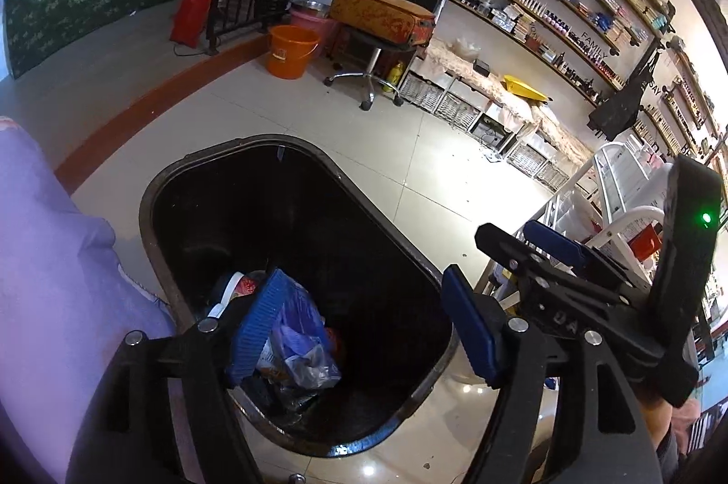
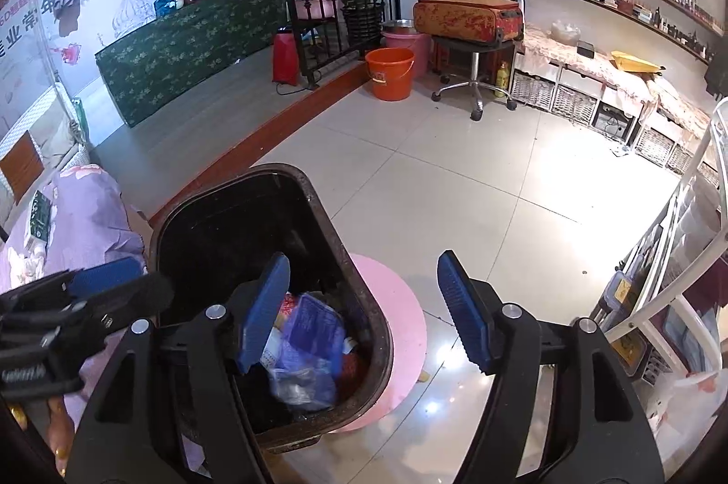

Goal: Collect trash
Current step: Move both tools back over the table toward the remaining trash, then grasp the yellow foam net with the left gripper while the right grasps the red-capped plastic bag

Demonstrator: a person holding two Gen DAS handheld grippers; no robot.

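A dark trash bin (image 1: 154,220) stands on the tiled floor, and it also shows in the right wrist view (image 2: 364,302). Crumpled blue and red wrappers (image 1: 300,347) lie inside it, also seen from the right wrist (image 2: 314,347). My left gripper (image 1: 359,329) is open and empty above the bin's near rim. My right gripper (image 2: 364,311) is open and empty over the bin's right side. The right gripper appears in the left wrist view (image 1: 546,256), and the left gripper in the right wrist view (image 2: 91,293).
A purple-covered bed (image 1: 54,279) lies left of the bin. A pink mat (image 2: 400,329) lies under the bin. An orange bucket (image 2: 389,72), a stool with a suitcase (image 2: 468,17) and a white rack (image 2: 673,256) stand around the tiled floor.
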